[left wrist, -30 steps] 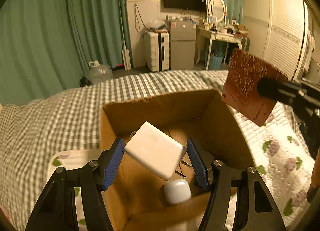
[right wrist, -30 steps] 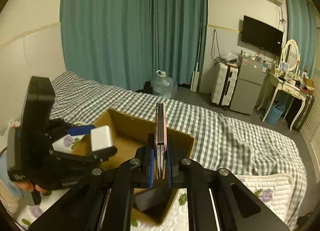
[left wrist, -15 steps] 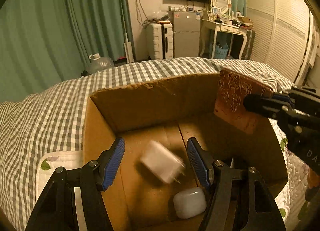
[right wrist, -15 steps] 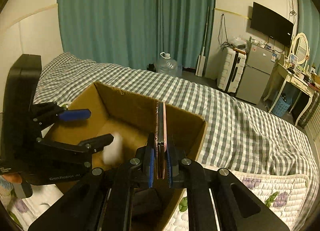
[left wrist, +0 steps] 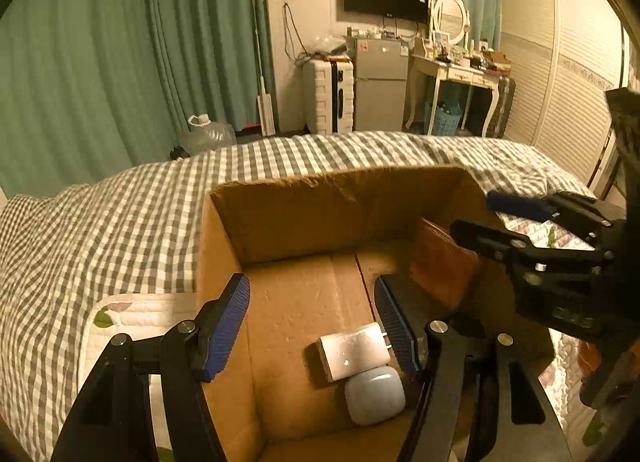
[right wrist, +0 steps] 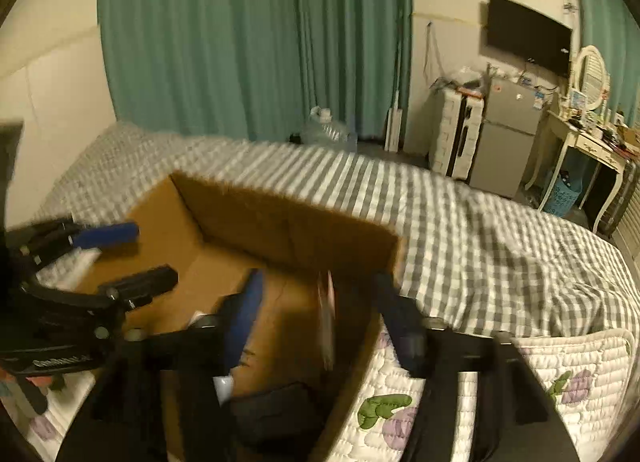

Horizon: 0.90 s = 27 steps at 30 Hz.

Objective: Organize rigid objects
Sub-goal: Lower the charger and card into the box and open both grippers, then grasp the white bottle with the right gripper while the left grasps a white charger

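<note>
An open cardboard box (left wrist: 280,217) sits on the bed. On its floor lie a white charger block (left wrist: 354,350) and a white earbud case (left wrist: 374,400). My left gripper (left wrist: 312,322) is open and empty above them. A flat reddish-brown card (left wrist: 440,266) leans inside the box against its right wall; it shows edge-on and blurred in the right wrist view (right wrist: 326,318). My right gripper (right wrist: 320,314) is open over the box (right wrist: 288,229), its fingers apart on either side of the card.
The box rests on a grey checked bedspread (left wrist: 100,221) and a white quilted flowered pad (right wrist: 540,374). A dark object (right wrist: 276,410) lies in the box's near corner. Beyond the bed stand a suitcase (left wrist: 328,95), a small fridge (left wrist: 380,81) and a dressing table (left wrist: 460,69).
My left gripper let go of the white charger, which dropped to the box floor beside the earbud case. My right gripper lowered the card into the box and opened.
</note>
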Tool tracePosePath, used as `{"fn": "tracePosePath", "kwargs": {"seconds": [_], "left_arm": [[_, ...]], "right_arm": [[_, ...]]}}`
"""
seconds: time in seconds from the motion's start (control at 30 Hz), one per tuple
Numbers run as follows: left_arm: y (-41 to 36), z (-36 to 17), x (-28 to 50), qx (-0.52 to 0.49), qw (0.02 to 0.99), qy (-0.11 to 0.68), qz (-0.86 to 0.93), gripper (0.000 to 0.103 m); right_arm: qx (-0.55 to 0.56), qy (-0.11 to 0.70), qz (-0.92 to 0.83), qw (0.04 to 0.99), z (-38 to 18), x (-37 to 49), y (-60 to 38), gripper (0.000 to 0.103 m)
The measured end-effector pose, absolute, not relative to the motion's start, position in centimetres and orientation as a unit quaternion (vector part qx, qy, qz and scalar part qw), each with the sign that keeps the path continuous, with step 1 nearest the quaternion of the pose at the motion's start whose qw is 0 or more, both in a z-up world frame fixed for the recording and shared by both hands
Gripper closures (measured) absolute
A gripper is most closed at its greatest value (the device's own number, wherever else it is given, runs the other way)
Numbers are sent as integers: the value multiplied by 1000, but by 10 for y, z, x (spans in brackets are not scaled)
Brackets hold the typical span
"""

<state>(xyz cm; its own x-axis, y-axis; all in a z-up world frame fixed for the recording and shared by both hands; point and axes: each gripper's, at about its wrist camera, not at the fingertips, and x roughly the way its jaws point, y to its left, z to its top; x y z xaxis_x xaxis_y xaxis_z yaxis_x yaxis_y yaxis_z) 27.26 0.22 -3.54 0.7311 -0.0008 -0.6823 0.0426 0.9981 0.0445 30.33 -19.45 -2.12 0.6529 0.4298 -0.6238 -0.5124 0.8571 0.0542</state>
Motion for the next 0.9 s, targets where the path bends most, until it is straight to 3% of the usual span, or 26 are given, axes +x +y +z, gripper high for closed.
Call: {"fn": "tracePosePath", "kwargs": {"seconds": [0.3, 0.57, 0.9], "left_arm": [[6, -8, 210, 13, 942, 335, 10, 35], [18, -27, 154, -8, 939, 341, 36, 35], [10, -100, 135, -20, 904, 425, 40, 35]], "right_arm": [[-51, 275, 232, 932, 26, 221, -231, 38], [-54, 294, 229, 926, -4, 157, -237, 37], [-68, 352, 246, 901, -55, 143, -219, 37]]}}
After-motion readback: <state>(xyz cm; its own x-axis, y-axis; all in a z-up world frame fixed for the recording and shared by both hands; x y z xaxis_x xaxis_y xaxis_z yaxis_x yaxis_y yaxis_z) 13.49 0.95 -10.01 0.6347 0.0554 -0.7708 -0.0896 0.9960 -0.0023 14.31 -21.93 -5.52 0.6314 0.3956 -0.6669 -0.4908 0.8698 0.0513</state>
